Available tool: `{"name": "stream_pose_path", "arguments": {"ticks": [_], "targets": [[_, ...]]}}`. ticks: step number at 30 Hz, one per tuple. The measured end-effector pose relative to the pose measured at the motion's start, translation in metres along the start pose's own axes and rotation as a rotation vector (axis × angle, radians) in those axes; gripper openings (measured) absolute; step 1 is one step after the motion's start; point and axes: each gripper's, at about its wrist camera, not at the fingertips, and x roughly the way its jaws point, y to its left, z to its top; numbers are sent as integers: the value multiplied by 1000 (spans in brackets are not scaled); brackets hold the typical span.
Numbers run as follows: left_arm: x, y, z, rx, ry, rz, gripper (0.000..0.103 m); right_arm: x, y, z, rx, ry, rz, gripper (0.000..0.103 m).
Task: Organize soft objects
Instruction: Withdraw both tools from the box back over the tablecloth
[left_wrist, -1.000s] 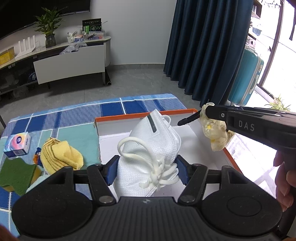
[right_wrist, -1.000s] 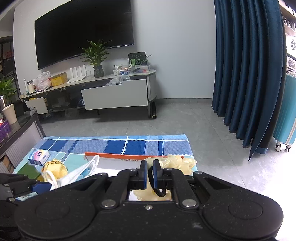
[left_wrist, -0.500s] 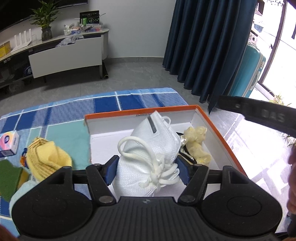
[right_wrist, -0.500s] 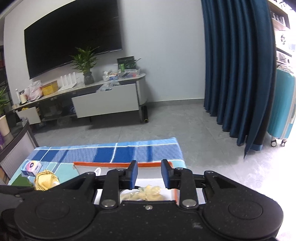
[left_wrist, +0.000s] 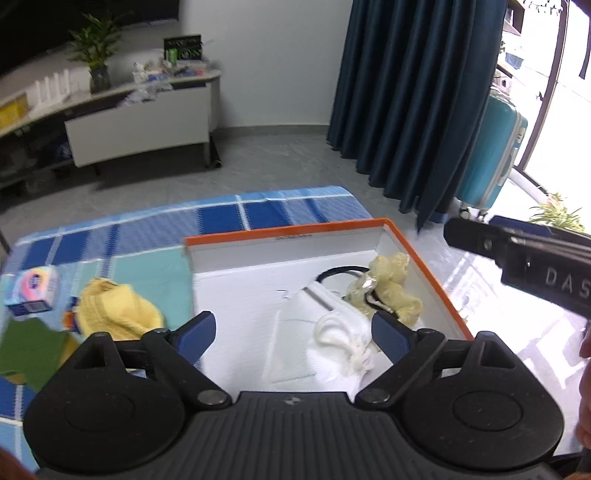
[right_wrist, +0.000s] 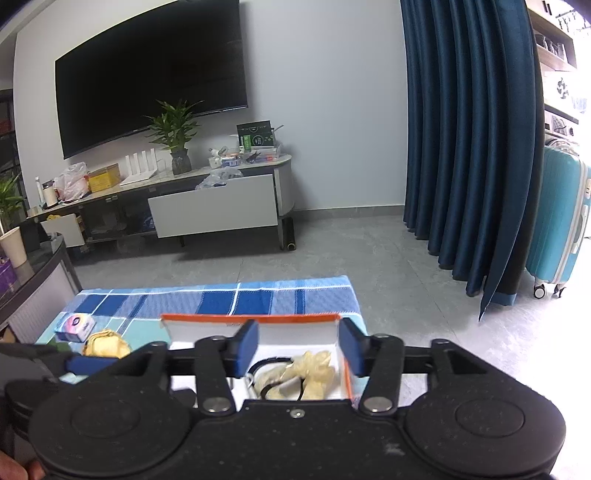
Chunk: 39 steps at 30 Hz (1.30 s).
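An orange-rimmed white box (left_wrist: 284, 234) stands on the blue checked cloth. Inside it lie a white face mask (left_wrist: 332, 332) with looped straps and, to its right, a pale yellow glove (left_wrist: 391, 284) with a black hair band (left_wrist: 340, 271). My left gripper (left_wrist: 293, 328) hovers over the box, its jaws opening, the mask lying loose below them with neither pad on it. In the right wrist view my right gripper (right_wrist: 299, 345) is opening too, above the glove (right_wrist: 310, 373) in the box (right_wrist: 251, 318), with nothing between its fingers. The right gripper's black arm (left_wrist: 524, 254) crosses the left view's right edge.
Left of the box on the cloth (left_wrist: 155, 236) lie a yellow towel (left_wrist: 114, 314), a green sponge (left_wrist: 29, 347) and a small tissue pack (left_wrist: 33, 290). Beyond the table are grey floor, a TV console (right_wrist: 207, 206), dark blue curtains (right_wrist: 465, 147) and a teal suitcase (right_wrist: 557, 221).
Both grippers opened. The left one let go of the mask, which dropped into the box. The right one released the glove and hair band into the box and drew back.
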Motion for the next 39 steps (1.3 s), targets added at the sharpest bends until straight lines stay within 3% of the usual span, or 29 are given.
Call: {"name": "stream_pose_path", "arguments": {"ticks": [10, 12, 17, 22, 39], "targets": [[-38, 17, -27, -10, -18, 67, 97, -30, 28, -28, -3, 61, 27, 84], [-44, 25, -35, -36, -16, 70, 97, -37, 35, -34, 12, 59, 31, 91], [-60, 41, -50, -69, -20, 96, 97, -52, 60, -43, -22, 23, -23, 92], [-73, 56, -59, -102, -27, 120, 97, -57, 76, -50, -29, 41, 81, 93], [-111, 99, -96, -165, -47, 193, 99, -68, 133, -71, -109, 101, 153, 93]]}}
